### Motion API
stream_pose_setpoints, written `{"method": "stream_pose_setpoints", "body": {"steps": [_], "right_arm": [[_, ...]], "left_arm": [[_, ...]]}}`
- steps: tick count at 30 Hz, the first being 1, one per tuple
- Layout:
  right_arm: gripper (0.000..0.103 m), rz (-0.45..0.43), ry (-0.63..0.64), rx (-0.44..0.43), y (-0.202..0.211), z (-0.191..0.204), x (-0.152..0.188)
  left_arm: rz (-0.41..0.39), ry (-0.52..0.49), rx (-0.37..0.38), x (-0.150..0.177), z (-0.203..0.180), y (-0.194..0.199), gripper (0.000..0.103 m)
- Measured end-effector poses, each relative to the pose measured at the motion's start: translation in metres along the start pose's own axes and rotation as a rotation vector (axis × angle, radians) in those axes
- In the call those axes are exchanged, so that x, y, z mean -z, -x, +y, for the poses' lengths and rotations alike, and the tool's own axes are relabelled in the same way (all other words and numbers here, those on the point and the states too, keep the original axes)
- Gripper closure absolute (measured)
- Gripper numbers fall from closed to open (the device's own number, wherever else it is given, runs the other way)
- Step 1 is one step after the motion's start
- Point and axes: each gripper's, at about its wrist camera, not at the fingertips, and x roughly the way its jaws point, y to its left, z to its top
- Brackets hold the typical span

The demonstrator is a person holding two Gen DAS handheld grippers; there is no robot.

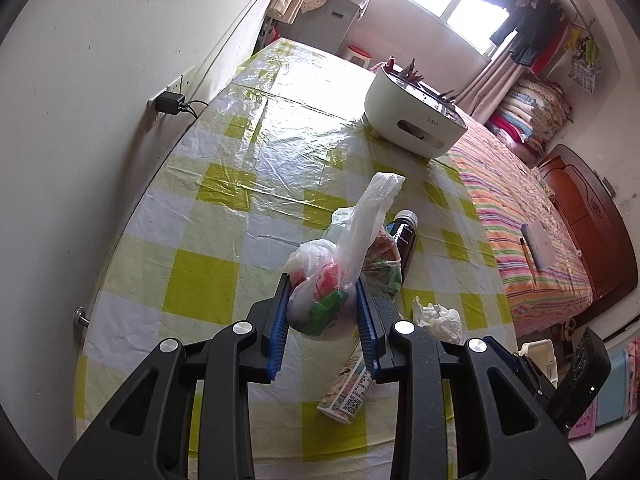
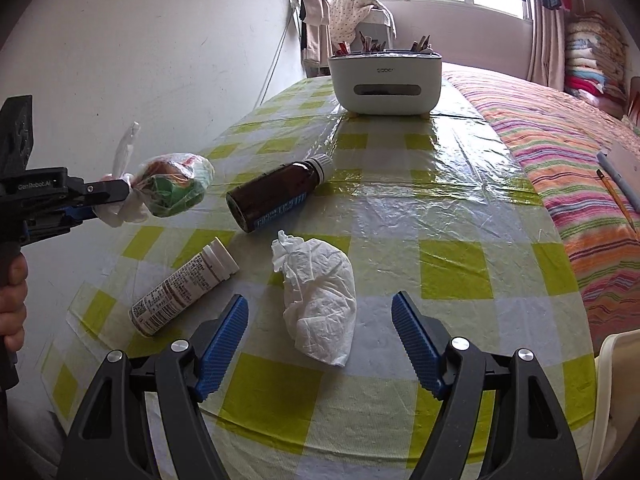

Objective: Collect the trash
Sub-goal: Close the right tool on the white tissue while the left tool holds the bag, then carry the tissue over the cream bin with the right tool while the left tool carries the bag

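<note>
My left gripper [image 1: 322, 308] is shut on a tied clear plastic bag of wrappers [image 1: 324, 300] and holds it above the table; it shows in the right wrist view [image 2: 176, 188] at the left. A crumpled white tissue [image 2: 320, 300] lies between the open jaws of my right gripper [image 2: 320, 344]; the tissue also shows in the left wrist view [image 1: 438, 316]. A dark brown bottle [image 2: 276, 196] lies on its side behind the tissue. A small white labelled bottle [image 2: 184, 292] lies on its side at the left.
The table has a yellow-and-white checked plastic cloth [image 2: 440, 208]. A white box holding sticks [image 2: 386, 80] stands at its far end. A bed with a striped cover [image 2: 568, 152] runs along the right. A wall [image 2: 140, 60] lies on the left.
</note>
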Motion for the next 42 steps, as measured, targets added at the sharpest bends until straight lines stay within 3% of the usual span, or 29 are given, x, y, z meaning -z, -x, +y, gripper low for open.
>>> {"method": "stream_pose_setpoints", "body": {"steps": [9,12,14,27,34,42], "right_arm": [[0.057,0.099,-0.01,-0.017,-0.033,-0.006,-0.005],[0.07,0.096,-0.023,-0.022,-0.032,-0.01,-0.004],[0.073,0.095,-0.032,-0.035,-0.031,-0.012,-0.003],[0.076,0.021,-0.04,-0.053,0.006,-0.023,0.005],[0.076,-0.008,0.036,0.006,0.045,-0.038,0.008],[0.076,-0.143,0.081,0.1,0.104,-0.067,0.029]], "left_arm": [[-0.076,-0.024,0.082,0.01,-0.023,0.031,0.073],[-0.093,-0.032,0.103,0.014,-0.031,0.037,0.073],[-0.101,-0.046,0.108,0.016,-0.037,0.04,0.073],[-0.104,-0.097,0.148,0.023,-0.074,0.041,0.073],[-0.107,-0.136,0.176,0.03,-0.096,0.043,0.073],[-0.098,-0.19,0.209,0.044,-0.125,0.042,0.073]]}}
